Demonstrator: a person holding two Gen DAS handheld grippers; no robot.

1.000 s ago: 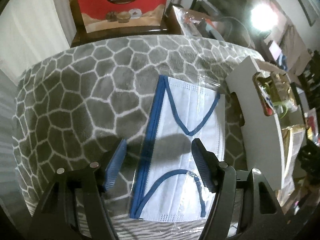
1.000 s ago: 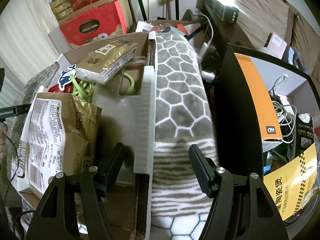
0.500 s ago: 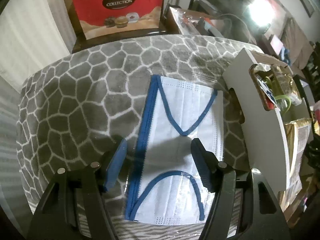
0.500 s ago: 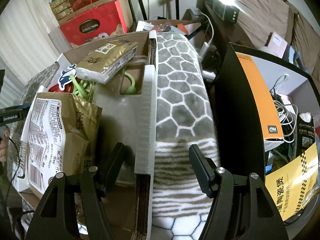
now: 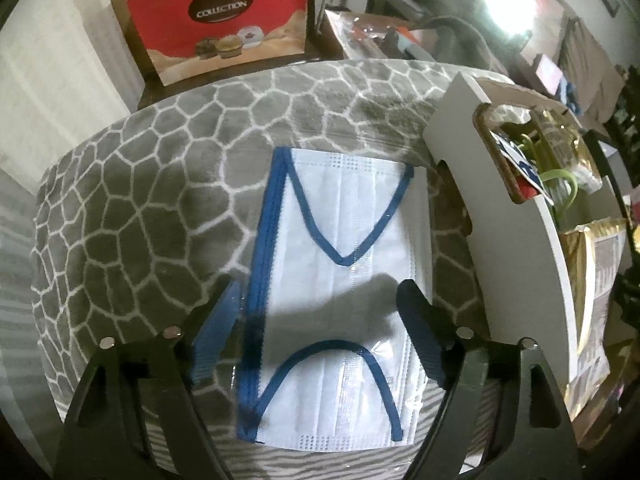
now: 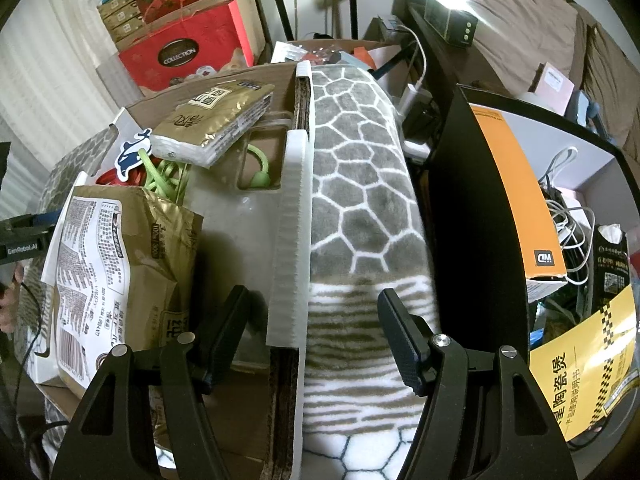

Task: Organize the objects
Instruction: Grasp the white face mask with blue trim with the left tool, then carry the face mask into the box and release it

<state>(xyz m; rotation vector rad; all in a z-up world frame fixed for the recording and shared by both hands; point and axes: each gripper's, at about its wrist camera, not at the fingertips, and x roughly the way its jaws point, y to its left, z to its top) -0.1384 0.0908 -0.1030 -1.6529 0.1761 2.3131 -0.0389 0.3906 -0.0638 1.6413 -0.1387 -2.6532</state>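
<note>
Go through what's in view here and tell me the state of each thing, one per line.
White face mask with blue straps in clear wrap: flat on the grey patterned blanket, not held.
White cardboard box: open, packed with items.
Gold tissue pack: on top of the box contents, tilted.
Left tool: jaws opening, straddling the mask, pads clear.
Right tool: open, astride the box wall, not gripping.

Lying between the opening jaws of the left gripper (image 5: 320, 312), with the near end of the face mask (image 5: 340, 280) slipping behind the gripper body and its clear wrapper barely showing. Running under the right gripper (image 6: 312, 320), the box wall (image 6: 292, 232) being cut off by the bottom edge. Hiding the box floor left of those jaws beneath the gold packet (image 6: 116, 272), print too small for reading.
</note>
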